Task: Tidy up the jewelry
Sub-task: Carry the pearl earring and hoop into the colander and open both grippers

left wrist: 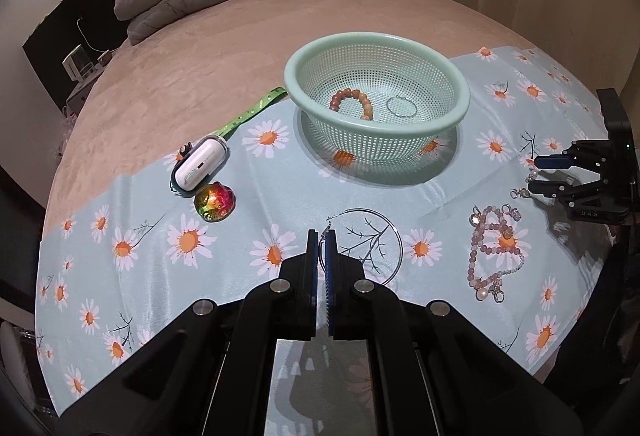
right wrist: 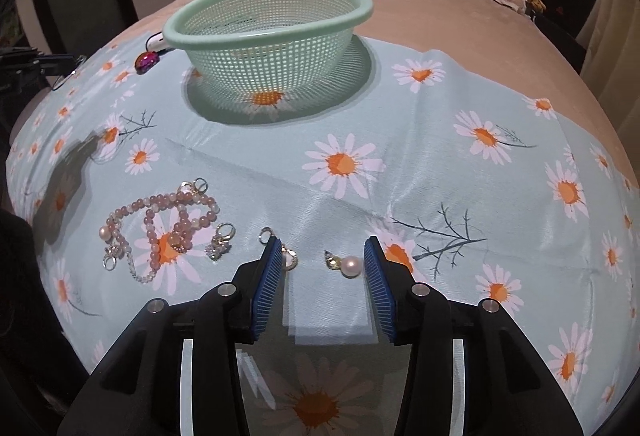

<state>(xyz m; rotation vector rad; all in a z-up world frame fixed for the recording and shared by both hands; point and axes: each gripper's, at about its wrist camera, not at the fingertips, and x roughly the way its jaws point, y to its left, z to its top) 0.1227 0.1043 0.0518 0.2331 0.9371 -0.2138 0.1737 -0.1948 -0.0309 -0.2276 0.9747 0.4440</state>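
Observation:
A mint green mesh basket stands on the daisy cloth and holds an orange bead bracelet and a thin silver ring. My left gripper is shut on a large thin silver hoop and holds it near the cloth. My right gripper is open low over the cloth, with a pearl earring between its fingers and a second earring by the left finger. A pink bead necklace and a crystal earring lie left of it.
A white case, an iridescent brooch and a green ribbon lie left of the basket. The cloth covers the near end of a beige bed with pillows at the far end.

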